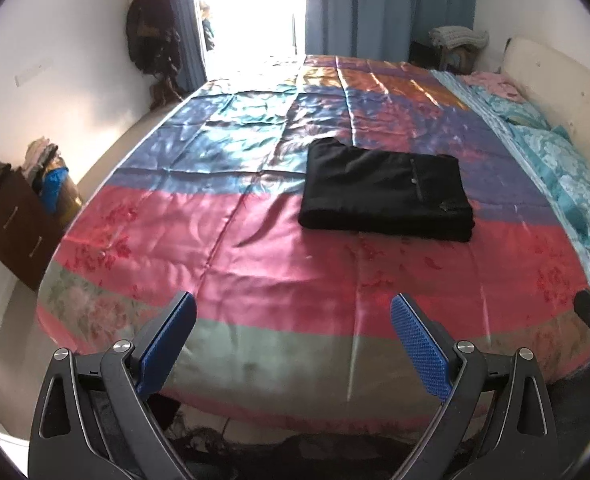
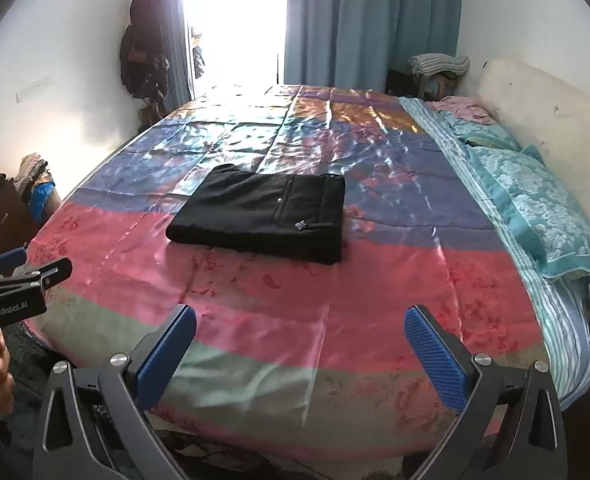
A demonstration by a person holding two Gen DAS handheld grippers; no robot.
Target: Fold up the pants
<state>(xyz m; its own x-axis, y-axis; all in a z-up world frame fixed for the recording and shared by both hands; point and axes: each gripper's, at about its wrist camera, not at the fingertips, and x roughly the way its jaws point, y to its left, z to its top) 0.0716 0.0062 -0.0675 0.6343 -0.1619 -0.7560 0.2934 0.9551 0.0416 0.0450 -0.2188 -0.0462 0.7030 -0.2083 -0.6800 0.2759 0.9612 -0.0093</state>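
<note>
Black pants [image 1: 387, 192] lie folded into a flat rectangle on the colourful satin bedspread [image 1: 255, 248], right of centre in the left wrist view. They also show in the right wrist view [image 2: 263, 214], left of centre, with a zip pocket facing up. My left gripper [image 1: 293, 312] is open and empty over the near edge of the bed, well short of the pants. My right gripper [image 2: 299, 324] is open and empty, also back at the near edge. The left gripper's body [image 2: 11, 292] shows at the left of the right wrist view.
Teal pillows [image 2: 543, 208] and a cream headboard [image 2: 555, 120] line the bed's right side. A brown drawer unit [image 1: 11, 224] with piled clothes stands left of the bed. Blue curtains [image 2: 359, 20] and a bright doorway are at the far end.
</note>
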